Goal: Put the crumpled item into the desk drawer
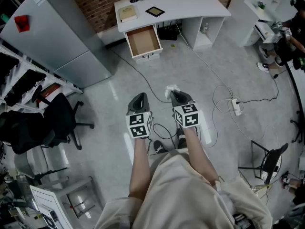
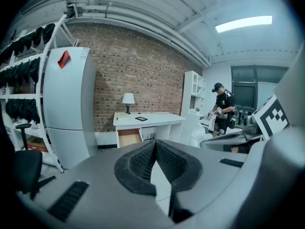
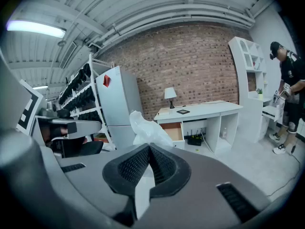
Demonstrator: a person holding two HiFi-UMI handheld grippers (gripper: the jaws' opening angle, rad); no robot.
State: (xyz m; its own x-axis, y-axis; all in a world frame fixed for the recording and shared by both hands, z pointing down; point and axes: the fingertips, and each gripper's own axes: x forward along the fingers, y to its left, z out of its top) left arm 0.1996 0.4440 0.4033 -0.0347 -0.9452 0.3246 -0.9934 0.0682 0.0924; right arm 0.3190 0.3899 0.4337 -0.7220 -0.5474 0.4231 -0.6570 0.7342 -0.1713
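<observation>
**A:** Which step are we at?

**B:** The carry, I'd say. The white tabletop (image 1: 190,6) stands by the brick wall, well apart from the person across open floor. The drawer (image 1: 143,41) under its left end is pulled out, and its wooden bottom looks bare.

**A:** And the grippers?

**B:** Both forearms reach forward side by side, roughly level, and both grippers face the desk. The right gripper (image 1: 177,97) is clamped on the crumpled item (image 1: 170,88), a white, crinkly wad that sticks up past the jaw tips. The right gripper view shows it pinched between them. The left gripper (image 1: 139,100) has its jaws together at the tips with nothing between them.

**A:** So what does the next move call for?

**B:** In my judgement, walking up to the desk past the cables (image 1: 224,97) on the floor. The right gripper would then go over the open drawer and let go. The left gripper has no part in that, since the drawer is already open.
</observation>
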